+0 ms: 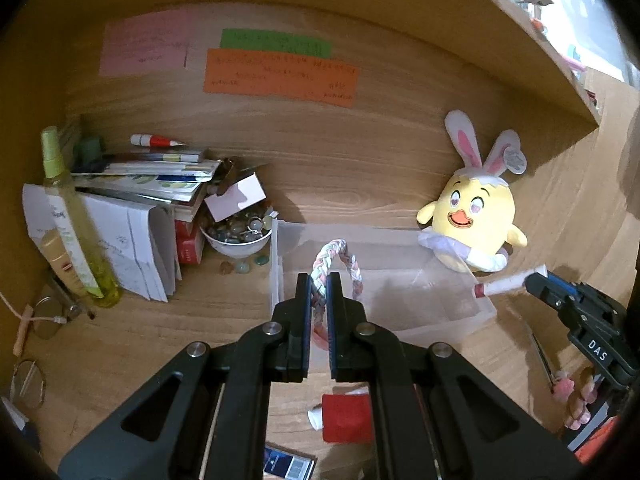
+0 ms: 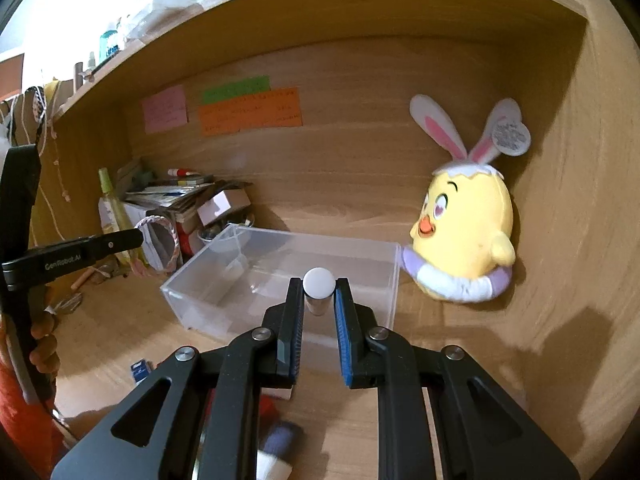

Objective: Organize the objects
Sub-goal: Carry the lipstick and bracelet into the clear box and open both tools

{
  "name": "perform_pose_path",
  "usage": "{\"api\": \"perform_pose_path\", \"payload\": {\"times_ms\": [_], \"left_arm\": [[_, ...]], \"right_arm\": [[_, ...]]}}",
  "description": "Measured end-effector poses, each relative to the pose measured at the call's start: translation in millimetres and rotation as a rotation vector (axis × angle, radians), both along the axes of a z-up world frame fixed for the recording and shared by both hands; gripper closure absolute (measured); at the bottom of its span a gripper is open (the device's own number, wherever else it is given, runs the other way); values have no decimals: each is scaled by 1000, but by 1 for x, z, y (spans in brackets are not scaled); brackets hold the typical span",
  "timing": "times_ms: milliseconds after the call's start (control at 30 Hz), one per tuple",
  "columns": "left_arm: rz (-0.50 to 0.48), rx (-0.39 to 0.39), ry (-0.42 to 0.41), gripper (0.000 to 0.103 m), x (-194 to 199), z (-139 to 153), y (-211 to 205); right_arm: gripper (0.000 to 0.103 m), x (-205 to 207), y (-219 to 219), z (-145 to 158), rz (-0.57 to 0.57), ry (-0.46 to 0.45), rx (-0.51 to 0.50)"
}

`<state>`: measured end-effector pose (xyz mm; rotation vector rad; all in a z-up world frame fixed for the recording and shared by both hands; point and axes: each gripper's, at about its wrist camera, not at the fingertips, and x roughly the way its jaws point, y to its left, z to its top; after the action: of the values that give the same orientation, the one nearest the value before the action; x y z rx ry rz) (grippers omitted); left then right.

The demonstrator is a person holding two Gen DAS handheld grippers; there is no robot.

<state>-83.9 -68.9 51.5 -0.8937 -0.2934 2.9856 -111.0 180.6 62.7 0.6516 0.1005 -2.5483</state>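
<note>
A braided hairband [image 1: 338,268] is clamped between the jaws of the left gripper [image 1: 319,292] and held above the near left part of the clear plastic box [image 1: 448,320] on the desk [image 1: 160,344]. A small white-capped tube [image 2: 319,286] is gripped by the right gripper [image 2: 319,294] over the box's near wall (a yellow chick plush [image 2: 464,232] is leaned against the back panel just beside the box).

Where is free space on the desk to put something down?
The clear box looks empty inside. Bare wood lies between the box and the plush chick, and in front of the box. The left corner is crowded: paper stack, spray bottle, bowl of stones.
</note>
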Motion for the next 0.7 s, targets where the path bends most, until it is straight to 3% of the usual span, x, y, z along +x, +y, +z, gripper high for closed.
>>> {"api": "perform_pose_path", "payload": {"times_ms": [267, 700], "left_arm": [[-29, -10, -55, 97, -33, -15, 5], [-91, -32, -156, 97, -75, -45, 20]], "right_arm": [[89, -36, -16, -7, -20, -14, 59], [89, -80, -41, -43, -71, -48, 213]]}}
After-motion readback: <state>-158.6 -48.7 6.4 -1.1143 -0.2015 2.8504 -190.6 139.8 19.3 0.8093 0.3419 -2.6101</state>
